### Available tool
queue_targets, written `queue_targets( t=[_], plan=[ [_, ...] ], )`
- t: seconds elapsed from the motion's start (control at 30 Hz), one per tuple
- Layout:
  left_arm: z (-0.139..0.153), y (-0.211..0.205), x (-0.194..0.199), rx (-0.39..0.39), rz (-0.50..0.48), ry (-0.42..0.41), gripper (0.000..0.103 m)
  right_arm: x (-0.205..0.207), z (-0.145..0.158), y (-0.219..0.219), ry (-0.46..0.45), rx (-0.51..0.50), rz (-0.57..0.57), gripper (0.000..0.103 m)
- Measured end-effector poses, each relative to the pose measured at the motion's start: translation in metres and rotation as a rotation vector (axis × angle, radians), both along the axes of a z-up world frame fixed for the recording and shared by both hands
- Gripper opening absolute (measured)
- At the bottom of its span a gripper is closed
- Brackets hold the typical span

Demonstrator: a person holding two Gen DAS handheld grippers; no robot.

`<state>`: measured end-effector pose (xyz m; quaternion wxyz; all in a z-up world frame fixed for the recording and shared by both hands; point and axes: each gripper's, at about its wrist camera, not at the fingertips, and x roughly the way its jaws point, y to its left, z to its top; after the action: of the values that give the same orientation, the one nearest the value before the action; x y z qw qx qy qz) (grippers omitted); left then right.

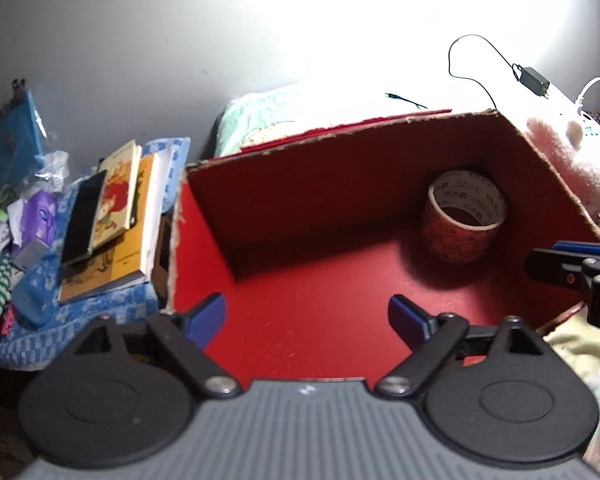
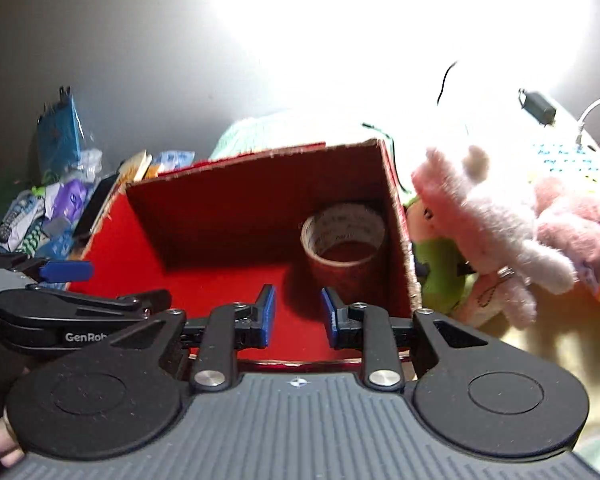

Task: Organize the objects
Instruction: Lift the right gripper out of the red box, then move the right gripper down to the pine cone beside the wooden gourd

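- Nearest to us, our left gripper [image 1: 306, 316] hangs over the open front of the red box [image 1: 300, 208]. Its jaws are spread wide with nothing between them, only the red floor showing below.
- Our right gripper [image 2: 298, 316] sits just beside it on the right, also tilted down into the box. Its jaws stand partly apart and pinch nothing; the gap lines up with the tape roll [image 2: 342, 246] beyond.
- On the left gripper's body, seen from the right wrist view, we can read "GenRob", with the rest cut off.
- The tape roll stands on end in the far right corner of the box, touching or almost touching the side wall. We judge it was tucked there to leave the rest of the floor free. It carries printed writing, too small and blurred to read.
- The box has no front wall, which lets us reach in low.
- Left of the box, books [image 1: 120, 216] lie stacked on a blue patterned cloth, a dark phone [image 1: 82, 220] on top, loose clutter beside them. The cover print is unreadable.
- Right of the box, a pink plush toy [image 2: 500, 216] leans against the outer wall. We take these as things not yet sorted.
- Farthest off, a dark charger [image 1: 534, 82] and its cable lie under harsh glare.
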<state>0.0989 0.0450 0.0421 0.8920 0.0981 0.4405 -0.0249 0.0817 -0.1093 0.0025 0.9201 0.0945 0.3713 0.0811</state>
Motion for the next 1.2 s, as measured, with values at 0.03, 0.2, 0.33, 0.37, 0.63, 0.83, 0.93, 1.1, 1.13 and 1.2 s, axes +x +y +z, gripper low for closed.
queue_targets(
  t=[0.03,0.2,0.33,0.37,0.63,0.83,0.93,1.1,1.13,1.2],
  plan=[
    [0.004,-0.001,-0.006,0.000,0.010,-0.007,0.094,-0.005,0.002,-0.001,-0.021,-0.003,-0.003,0.040],
    [0.013,-0.006,-0.031,0.018,0.051,0.004,0.095,-0.030,0.016,-0.001,-0.124,-0.019,0.017,0.060],
    [0.018,-0.011,-0.050,0.054,0.087,-0.020,0.095,-0.046,0.021,0.001,-0.132,-0.029,0.043,0.060],
    [0.019,-0.012,-0.054,0.049,0.095,-0.020,0.095,-0.052,0.020,0.002,-0.125,-0.023,0.048,0.060],
    [0.012,-0.020,-0.083,0.024,0.128,0.020,0.095,-0.076,0.009,-0.006,-0.091,0.030,0.030,0.060],
    [-0.007,-0.039,-0.097,0.016,0.095,0.080,0.094,-0.087,-0.012,-0.014,0.004,0.064,-0.011,0.060],
    [-0.010,-0.045,-0.103,0.029,0.083,0.073,0.095,-0.092,-0.021,-0.017,0.041,0.029,-0.052,0.059],
    [-0.020,-0.045,-0.100,0.021,0.109,0.134,0.095,-0.098,-0.036,-0.027,0.119,0.080,-0.079,0.059],
    [-0.023,-0.045,-0.100,0.020,0.112,0.147,0.095,-0.099,-0.037,-0.030,0.128,0.097,-0.082,0.059],
    [-0.026,-0.045,-0.101,0.014,0.115,0.163,0.095,-0.102,-0.038,-0.032,0.135,0.115,-0.084,0.058]
  ],
)
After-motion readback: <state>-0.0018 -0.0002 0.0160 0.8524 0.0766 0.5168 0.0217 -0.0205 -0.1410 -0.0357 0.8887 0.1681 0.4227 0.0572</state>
